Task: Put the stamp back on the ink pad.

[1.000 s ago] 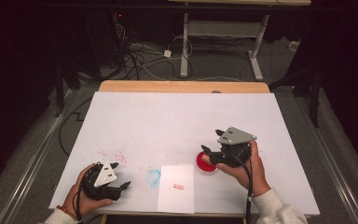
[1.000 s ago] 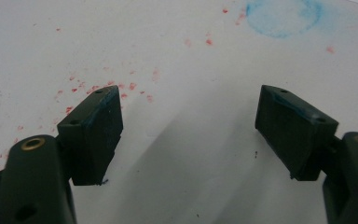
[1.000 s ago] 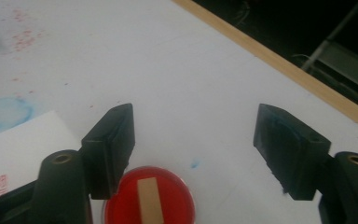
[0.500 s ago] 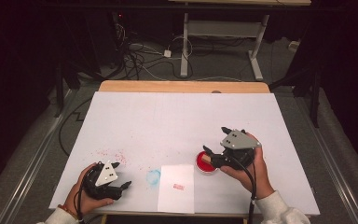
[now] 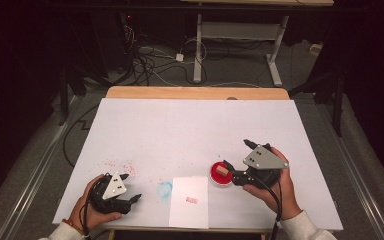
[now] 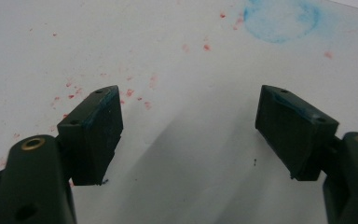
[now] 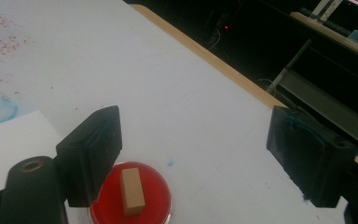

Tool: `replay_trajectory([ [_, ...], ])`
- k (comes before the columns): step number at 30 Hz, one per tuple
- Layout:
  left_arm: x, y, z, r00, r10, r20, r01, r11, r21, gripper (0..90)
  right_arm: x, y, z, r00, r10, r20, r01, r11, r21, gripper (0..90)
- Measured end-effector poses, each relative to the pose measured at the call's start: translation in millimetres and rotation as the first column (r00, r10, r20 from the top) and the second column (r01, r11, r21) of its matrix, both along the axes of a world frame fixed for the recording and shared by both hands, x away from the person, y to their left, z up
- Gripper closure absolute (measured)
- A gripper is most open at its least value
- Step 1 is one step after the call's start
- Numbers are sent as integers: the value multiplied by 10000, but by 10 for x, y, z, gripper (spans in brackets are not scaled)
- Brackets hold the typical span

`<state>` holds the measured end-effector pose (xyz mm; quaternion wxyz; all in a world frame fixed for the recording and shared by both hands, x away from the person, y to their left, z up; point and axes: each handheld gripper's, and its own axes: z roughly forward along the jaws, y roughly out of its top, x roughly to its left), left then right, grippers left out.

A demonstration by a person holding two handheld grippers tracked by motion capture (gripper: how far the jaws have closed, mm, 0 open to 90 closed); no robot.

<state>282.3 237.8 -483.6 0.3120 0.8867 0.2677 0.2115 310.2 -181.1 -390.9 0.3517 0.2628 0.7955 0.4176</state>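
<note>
A round red ink pad (image 5: pixel 221 176) lies on the white table cover, with a small wooden stamp block (image 5: pixel 222 171) standing on it. My right gripper (image 5: pixel 236 154) is just right of the pad, open, its jaws apart from the block. In the right gripper view the block (image 7: pixel 132 190) and pad (image 7: pixel 135 198) sit low, near the left jaw, and the gripper (image 7: pixel 193 116) holds nothing. A white paper sheet (image 5: pixel 190 201) with a red stamp mark (image 5: pixel 192 200) lies left of the pad. My left gripper (image 5: pixel 132 187) rests open at the front left, with nothing between its jaws (image 6: pixel 189 100).
A blue ink smudge (image 5: pixel 165 189) marks the cover between the left gripper and the sheet. Red specks (image 5: pixel 117 165) are scattered beyond the left gripper. The wooden table edge (image 5: pixel 195 93) runs along the back, with cables and desk legs on the floor behind.
My right gripper has drawn back a little to the right, away from the red pad, where the wooden block now shows. The left gripper has stayed put.
</note>
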Motion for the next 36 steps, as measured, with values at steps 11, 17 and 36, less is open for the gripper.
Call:
replay_trajectory([
  [11, -2, -7, -2, 10000, -11, 1, 11, 10000, 15, 223, -106, -130, -39, 9996, 39, 278, -40, 10000, 53, 186],
  [17, -3, -8, -3, 10000, -21, -7, 21, 10000, 20, 223, -153, -185, -89, 9990, 85, 440, -91, 9999, 138, 182],
  [36, -12, -13, 34, 9995, -102, 296, 108, 9997, -216, 224, -242, -474, -330, 9994, -279, 203, 272, 9991, 316, 185],
])
